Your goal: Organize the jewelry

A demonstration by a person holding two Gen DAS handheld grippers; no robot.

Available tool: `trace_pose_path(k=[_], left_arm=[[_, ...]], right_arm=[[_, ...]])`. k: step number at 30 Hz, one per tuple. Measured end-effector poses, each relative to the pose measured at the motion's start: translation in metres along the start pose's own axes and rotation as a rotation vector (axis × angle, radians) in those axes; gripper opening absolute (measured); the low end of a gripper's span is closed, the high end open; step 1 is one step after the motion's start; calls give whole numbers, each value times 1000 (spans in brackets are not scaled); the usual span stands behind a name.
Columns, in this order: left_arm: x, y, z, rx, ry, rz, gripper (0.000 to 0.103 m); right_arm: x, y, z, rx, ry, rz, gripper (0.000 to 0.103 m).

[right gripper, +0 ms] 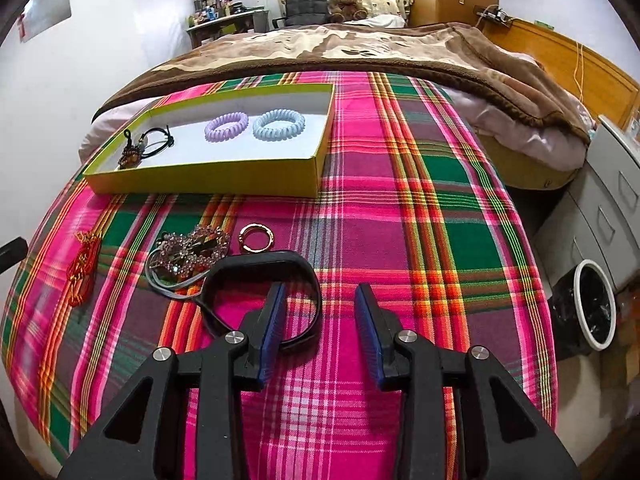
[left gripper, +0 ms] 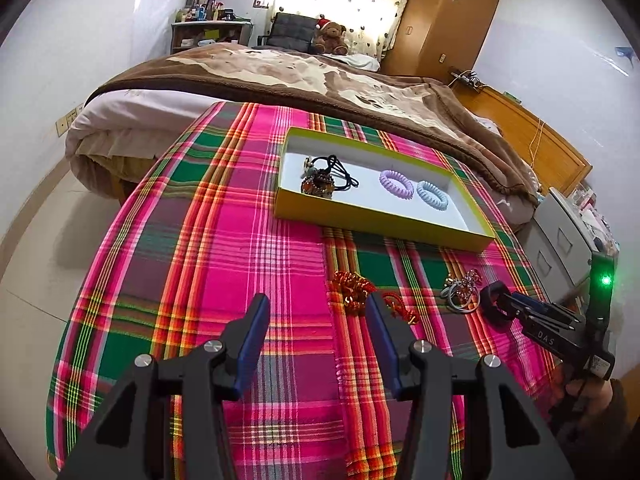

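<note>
Over black bracelet (right gripper: 262,300), parted right hand-held gripper (right gripper: 320,294)

Each gripper, the left gripper (left gripper: 318,312) and the right gripper (right gripper: 320,300), has black plastic arms, blue flat fingers (left gripper: 256,336) and round silver screws (left gripper: 212,346). In the left view, at the lower right, the right gripper shows white letters "DAS" (left gripper: 546,340) and a green light (left gripper: 606,280).

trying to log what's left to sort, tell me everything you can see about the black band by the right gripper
The black band is a smooth, matte loop, seemingly rubber or silicone, bent into a rounded D shape with one flatter side. It lies flat on the plaid cloth, outside the yellow box. The right gripper is open, with its left finger set inside the loop and the other outside, so the jaws straddle one side of it. Its far-left edge sits next to the rhinestone piece; contact is unclear.
</note>
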State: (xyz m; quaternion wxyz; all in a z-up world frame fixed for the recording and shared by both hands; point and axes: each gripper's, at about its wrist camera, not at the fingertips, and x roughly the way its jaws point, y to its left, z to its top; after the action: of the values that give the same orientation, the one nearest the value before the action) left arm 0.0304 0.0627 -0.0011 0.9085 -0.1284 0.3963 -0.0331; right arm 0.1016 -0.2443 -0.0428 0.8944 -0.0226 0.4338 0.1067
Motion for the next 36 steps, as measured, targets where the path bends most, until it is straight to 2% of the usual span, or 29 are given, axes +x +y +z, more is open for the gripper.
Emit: trace_pose_path(k=[2, 6, 14, 22, 27, 31, 34, 36], left_arm=[[1, 0, 0, -6, 4, 0, 51], [1, 1, -1, -9, 8, 1, 51], [13, -9, -2, -8, 40, -32, 52], [30, -44, -2, 77, 74, -56, 55], [38, -62, -2, 123, 77, -15, 55], [41, -55, 7, 68, 70, 0, 55], [39, -48, 15, 73, 48, 44, 54], [45, -44, 21, 64, 72, 45, 51]], right_arm=[[-1, 0, 0, 2, -1, 23, 12], [-2, -4, -2, 28, -11, 50, 6], [-15, -32, -7, 146, -54, 54, 6], [-31, -43, -10, 185, -92, 56, 6], [-34, -42, -10, 183, -94, 72, 6], [-36, -41, -10, 181, -100, 82, 6], [-39, -41, -9, 176, -110, 85, 6], [-39, -41, -8, 174, -116, 87, 6]])
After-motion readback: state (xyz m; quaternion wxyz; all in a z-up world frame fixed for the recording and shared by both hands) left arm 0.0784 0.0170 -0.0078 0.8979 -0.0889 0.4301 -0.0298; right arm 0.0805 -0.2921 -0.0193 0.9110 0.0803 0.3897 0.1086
